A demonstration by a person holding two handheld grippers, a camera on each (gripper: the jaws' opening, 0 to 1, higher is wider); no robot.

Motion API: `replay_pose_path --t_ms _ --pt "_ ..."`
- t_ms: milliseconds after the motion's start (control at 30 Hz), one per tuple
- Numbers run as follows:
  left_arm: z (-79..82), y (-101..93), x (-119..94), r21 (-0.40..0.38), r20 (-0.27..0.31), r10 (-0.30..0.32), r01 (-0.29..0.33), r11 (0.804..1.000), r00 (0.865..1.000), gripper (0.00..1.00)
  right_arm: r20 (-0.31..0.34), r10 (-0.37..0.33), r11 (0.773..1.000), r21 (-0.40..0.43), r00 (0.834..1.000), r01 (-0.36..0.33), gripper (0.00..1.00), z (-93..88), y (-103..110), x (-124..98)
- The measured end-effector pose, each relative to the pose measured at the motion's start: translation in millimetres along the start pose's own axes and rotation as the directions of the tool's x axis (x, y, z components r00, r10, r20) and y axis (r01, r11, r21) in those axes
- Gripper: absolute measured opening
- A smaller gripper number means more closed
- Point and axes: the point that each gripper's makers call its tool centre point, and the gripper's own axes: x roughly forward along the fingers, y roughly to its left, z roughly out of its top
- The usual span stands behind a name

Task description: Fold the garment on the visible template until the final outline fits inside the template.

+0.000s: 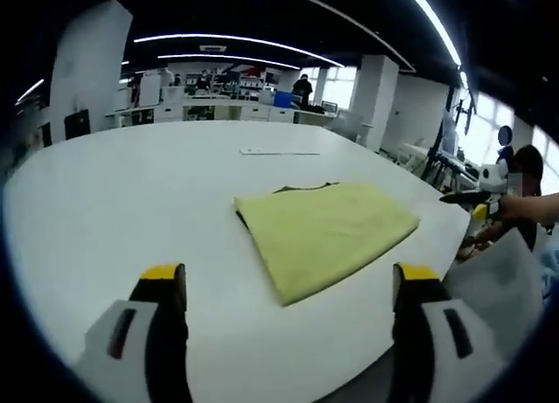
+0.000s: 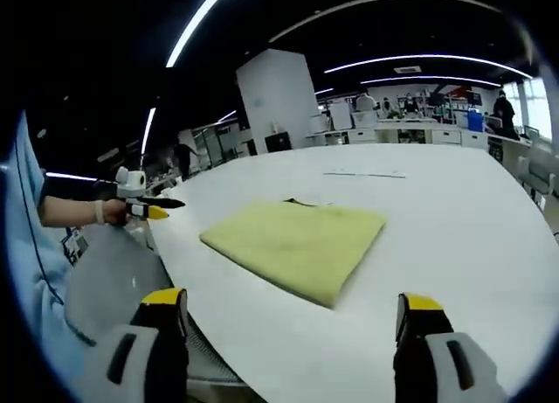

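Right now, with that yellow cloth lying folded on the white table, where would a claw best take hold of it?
Probably the near corner of the folded yellow garment, approached low from the table's front edge. The layers there meet in a point that lies flat and free, and the left claw stands open facing it.

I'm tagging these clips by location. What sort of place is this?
Likely an open-plan lab or workshop: a big white table holding a folded yellow garment, long ceiling strip lights, and equipment-laden benches along the far wall.
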Motion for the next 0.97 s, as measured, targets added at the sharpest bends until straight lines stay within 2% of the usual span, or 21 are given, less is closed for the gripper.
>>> replay_pose_path --t_ms 67,333,600,733,967 --pt "-1.8 2.4 -1 -0.008 -0.007 0.005 -0.005 1.0 1.0 0.96 0.011 -0.001 1.0 0.017 1.0 0.001 1.0 0.0 0 -1" --pt "3.1 5.1 -5 -0.069 0.036 0.011 -0.009 0.998 0.999 0.97 0.01 0.005 1.0 0.011 1.0 -0.005 1.0 -5.0 10 3" --pt "5.9 7.3 -8 -0.11 0.063 0.019 -0.012 0.994 0.998 0.95 0.038 0.001 0.999 0.034 0.999 -0.003 1.0 1.0 18 5" --pt "0.1 8.3 -9 -0.116 0.044 0.042 -0.037 0.993 0.998 0.95 0.054 -0.003 0.999 0.046 0.999 0.0 1.0 7.1 23 2" --pt "-7.9 5.7 -3 -0.129 0.0 0.036 -0.035 0.991 0.999 0.94 0.058 -0.016 0.998 0.065 0.998 0.012 1.0 12.6 24 -2"
